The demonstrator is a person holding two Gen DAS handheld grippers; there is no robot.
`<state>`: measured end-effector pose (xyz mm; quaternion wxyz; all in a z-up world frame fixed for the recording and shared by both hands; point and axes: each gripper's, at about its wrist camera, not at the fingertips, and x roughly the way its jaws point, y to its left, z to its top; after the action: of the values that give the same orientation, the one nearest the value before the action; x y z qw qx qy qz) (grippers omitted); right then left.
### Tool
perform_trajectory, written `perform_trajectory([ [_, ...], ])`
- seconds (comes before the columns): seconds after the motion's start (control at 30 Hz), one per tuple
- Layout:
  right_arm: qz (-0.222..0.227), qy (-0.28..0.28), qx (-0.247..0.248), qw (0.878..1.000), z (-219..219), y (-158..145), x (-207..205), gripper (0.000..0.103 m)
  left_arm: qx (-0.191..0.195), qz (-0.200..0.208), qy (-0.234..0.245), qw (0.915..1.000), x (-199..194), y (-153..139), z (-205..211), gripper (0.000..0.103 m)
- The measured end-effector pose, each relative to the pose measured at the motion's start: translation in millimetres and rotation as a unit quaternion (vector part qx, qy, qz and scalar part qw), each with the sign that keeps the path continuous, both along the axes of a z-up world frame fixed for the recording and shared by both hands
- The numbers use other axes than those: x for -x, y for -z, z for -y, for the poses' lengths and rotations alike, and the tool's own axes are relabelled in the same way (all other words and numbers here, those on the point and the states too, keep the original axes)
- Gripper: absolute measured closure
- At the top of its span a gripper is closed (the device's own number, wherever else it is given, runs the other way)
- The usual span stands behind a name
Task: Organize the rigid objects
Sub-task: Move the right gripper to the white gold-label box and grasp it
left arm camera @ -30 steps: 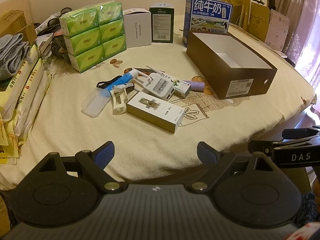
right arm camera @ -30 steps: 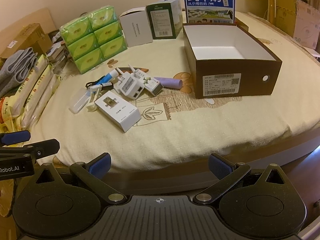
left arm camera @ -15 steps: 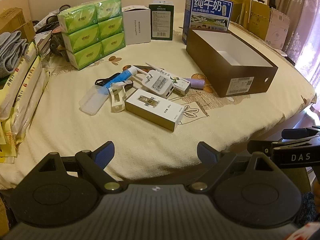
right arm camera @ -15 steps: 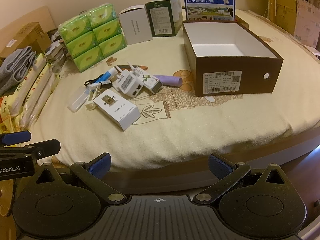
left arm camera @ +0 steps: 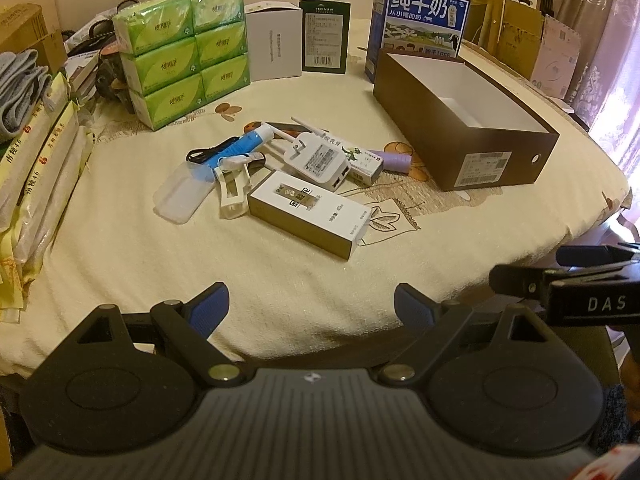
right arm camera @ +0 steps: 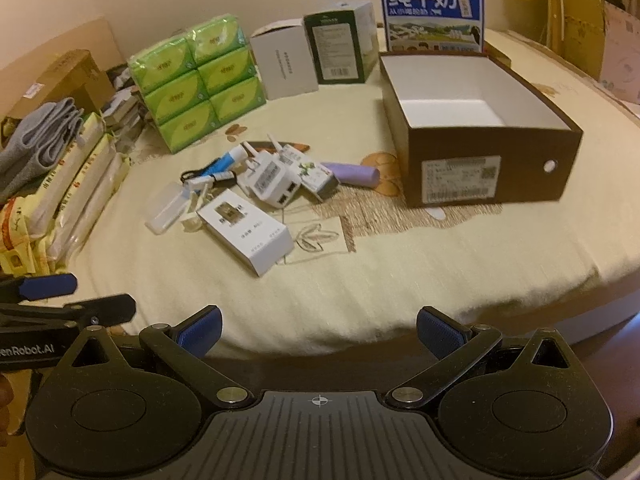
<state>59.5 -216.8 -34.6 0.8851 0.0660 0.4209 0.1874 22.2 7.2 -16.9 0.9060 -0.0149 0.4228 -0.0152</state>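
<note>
here both grippers, left (left arm camera: 308, 308) and right (right arm camera: 318, 330), hang over the table's near edge, jaws spread wide and holding nothing. the clutter, with a white box (left arm camera: 308, 214) and plug (left arm camera: 320, 160), lies mid-cloth, left of the empty shoebox (left arm camera: 464, 120).

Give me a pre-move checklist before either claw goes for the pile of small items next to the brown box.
1. Left claw open and holding nothing: ok.
2. Right claw open and holding nothing: ok.
3. Brown box open at the top, white interior shows nothing inside: ok.
4. White carton at the near edge of the pile with nothing on top of it: ok.
5. White adapter clear of its neighbours: not ok, it lies against the small printed box.
6. Bare tablecloth between pile and brown box: ok.
</note>
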Motion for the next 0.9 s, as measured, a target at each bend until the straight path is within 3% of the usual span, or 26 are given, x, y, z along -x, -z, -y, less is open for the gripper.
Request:
perform_trajectory([
  [0.53,0.043,-0.027,-0.036,0.998,-23,7,-38,0.002,0.004,0.006,-0.015,0.9999,-28,8,-29,0.015],
  [0.7,0.066,-0.061,-0.038,0.995,-35,13,-52,0.002,0.007,-0.004,-0.03,0.9995,-37,18,-43,0.015],
  [0.9,0.058,-0.093,-0.042,0.993,-53,25,-80,0.002,0.003,-0.013,-0.045,0.9989,-49,31,-59,0.015],
])
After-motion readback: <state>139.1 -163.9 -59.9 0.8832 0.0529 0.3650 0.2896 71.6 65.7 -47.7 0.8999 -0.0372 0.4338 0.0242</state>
